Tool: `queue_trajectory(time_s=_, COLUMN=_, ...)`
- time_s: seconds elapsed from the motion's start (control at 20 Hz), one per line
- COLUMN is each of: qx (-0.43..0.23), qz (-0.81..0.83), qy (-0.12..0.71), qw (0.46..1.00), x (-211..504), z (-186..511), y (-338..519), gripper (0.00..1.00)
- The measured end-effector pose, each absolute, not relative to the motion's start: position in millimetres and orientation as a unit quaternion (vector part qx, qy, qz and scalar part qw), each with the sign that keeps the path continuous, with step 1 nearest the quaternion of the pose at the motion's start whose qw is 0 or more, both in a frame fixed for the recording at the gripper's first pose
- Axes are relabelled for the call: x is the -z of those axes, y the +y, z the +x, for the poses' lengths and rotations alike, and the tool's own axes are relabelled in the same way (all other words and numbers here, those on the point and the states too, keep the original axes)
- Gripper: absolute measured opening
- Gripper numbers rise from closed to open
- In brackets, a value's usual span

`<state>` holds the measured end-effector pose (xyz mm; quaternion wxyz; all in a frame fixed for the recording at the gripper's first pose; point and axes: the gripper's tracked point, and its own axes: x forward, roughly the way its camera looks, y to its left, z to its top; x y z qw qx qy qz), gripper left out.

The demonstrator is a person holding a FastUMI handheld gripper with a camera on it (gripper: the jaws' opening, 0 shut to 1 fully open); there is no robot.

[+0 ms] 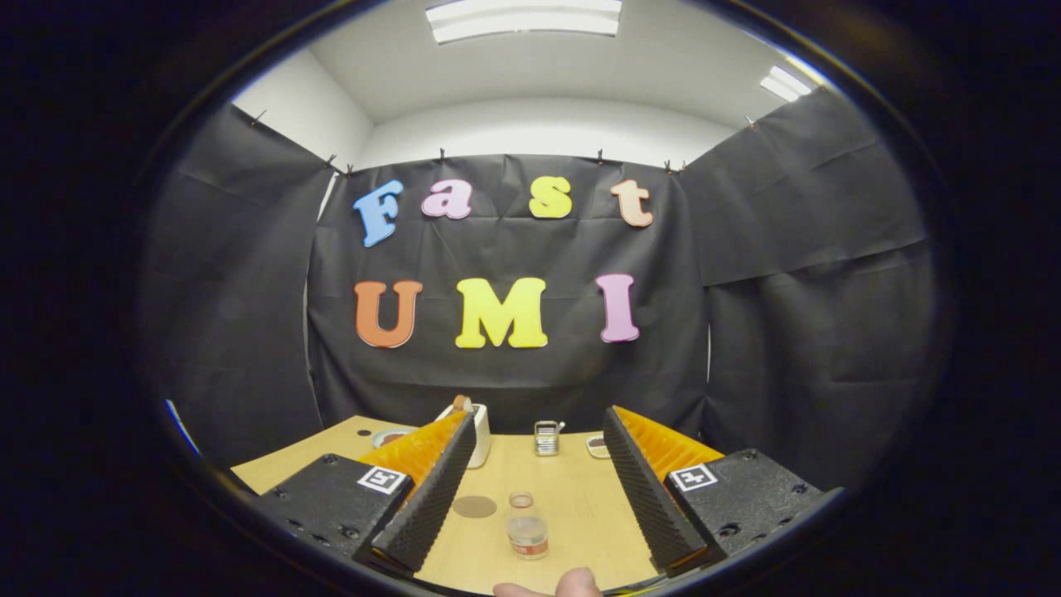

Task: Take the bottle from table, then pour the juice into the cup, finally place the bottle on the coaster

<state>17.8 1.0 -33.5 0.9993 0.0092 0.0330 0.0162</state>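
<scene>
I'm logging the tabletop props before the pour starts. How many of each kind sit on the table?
Bottle: 1
Coaster: 1
White cup: 1
Small dishes: 2
Metal container: 1
Total: 6
The gripper is open.

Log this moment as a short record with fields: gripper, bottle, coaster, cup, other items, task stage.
gripper: gripper open, fingers wide apart, touching nothing
bottle: small clear bottle upright on the table, between the fingers
coaster: round brown coaster flat on the table, beside the bottle
cup: white cup farther back, partly behind one finger
other items: small metal container, two small dishes
task stage: bottle not yet grasped
</scene>
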Motion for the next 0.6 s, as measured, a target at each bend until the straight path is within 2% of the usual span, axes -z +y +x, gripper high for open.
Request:
queue_trajectory(time_s=0.25, qx=-0.015, qz=0.0, qy=0.054, qw=0.998, x=82, z=25, y=-2, gripper=1.0)
queue_trajectory(time_s=0.6, qx=-0.032, qz=-0.023, qy=0.112, qw=0.993, x=194, z=30, y=14, gripper=1.0)
